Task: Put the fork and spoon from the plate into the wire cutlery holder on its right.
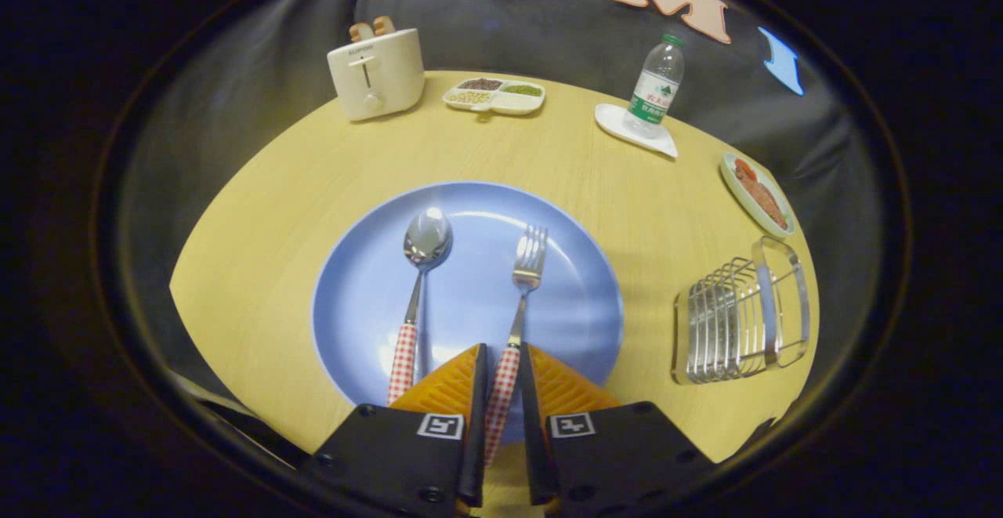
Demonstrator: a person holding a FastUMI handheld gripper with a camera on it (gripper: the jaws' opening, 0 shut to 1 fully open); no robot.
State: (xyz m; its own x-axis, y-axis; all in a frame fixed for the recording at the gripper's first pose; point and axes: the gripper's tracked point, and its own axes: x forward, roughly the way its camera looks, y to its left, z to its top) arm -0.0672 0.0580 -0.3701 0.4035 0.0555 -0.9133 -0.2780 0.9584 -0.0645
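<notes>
On the yellow counter [329,189] sits a blue plate [478,306], close to the near edge. A spoon [417,291] lies on the left side of the plate and a fork [519,298] lies on the right side. Both point their heads to the far side, and both have red and white checked handles. The gripper [501,381] is at the near edge of the plate. Its fingers [450,381] are close together, one on each side of the fork handle, and they seem to press on it. The spoon lies just left of the fingers, apart from them. The wire holder [733,322] stands on the counter to the right of the plate, not touching it. Far back on the left is a white toaster [376,71]. Next to it is a tray [494,96] with three kinds of beans. A water bottle [657,87] stands on a small white dish [635,130] at the far right. A plate of food [758,193] lies past the holder.
</notes>
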